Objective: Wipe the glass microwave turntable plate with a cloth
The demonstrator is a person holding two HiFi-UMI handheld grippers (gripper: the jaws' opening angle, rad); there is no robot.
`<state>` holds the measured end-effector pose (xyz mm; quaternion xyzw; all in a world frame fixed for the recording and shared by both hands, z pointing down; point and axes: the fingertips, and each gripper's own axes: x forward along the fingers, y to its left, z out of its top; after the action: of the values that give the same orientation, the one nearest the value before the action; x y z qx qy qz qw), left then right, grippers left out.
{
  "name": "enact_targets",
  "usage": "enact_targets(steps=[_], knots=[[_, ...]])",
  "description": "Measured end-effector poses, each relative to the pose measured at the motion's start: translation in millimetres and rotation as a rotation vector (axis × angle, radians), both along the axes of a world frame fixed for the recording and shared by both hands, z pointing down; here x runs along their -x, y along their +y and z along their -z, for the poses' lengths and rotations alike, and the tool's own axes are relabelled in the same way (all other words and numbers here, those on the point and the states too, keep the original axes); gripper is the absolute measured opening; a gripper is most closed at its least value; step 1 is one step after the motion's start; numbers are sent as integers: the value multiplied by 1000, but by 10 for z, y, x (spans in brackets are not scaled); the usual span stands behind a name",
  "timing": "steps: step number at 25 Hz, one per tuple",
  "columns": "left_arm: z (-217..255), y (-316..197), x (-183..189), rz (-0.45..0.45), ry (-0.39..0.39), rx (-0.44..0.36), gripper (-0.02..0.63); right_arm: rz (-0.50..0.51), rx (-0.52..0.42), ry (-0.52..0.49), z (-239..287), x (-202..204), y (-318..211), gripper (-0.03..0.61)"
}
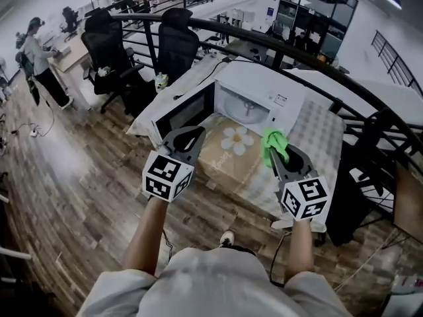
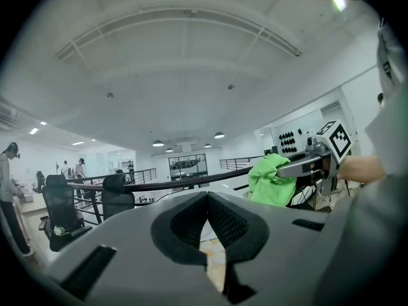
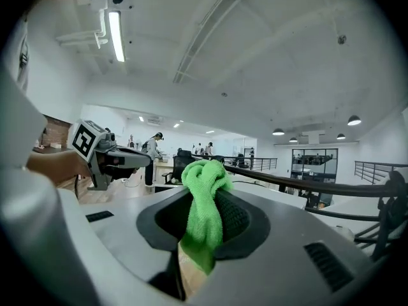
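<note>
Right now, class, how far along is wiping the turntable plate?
Done: microwave door open, green cloth gripped in the right claw. In hand: both claws hover before the microwave; left claw shut, empty. Left: all the wiping; the cloth is outside the microwave.

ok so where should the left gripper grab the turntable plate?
Turntable plate: probably the near rim, straight in through the microwave front opening; it lies flat in the cavity, walled elsewhere. Left gripper is shut, so open first.

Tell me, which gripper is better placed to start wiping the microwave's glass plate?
Right. The right gripper is shut on the green cloth; the left gripper is shut and empty.
</note>
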<state>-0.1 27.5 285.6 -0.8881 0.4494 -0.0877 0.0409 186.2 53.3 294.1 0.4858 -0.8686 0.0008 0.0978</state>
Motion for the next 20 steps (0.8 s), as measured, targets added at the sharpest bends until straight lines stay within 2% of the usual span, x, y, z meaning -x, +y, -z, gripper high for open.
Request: enact_targets(steps=[11, 20], knots=[[-306, -910, -334, 83, 11, 106, 18, 86, 28, 9, -178, -194, -1023, 98], [-659, -1453, -267, 47, 33, 157, 18, 76, 92, 36, -564, 31, -1529, 101]])
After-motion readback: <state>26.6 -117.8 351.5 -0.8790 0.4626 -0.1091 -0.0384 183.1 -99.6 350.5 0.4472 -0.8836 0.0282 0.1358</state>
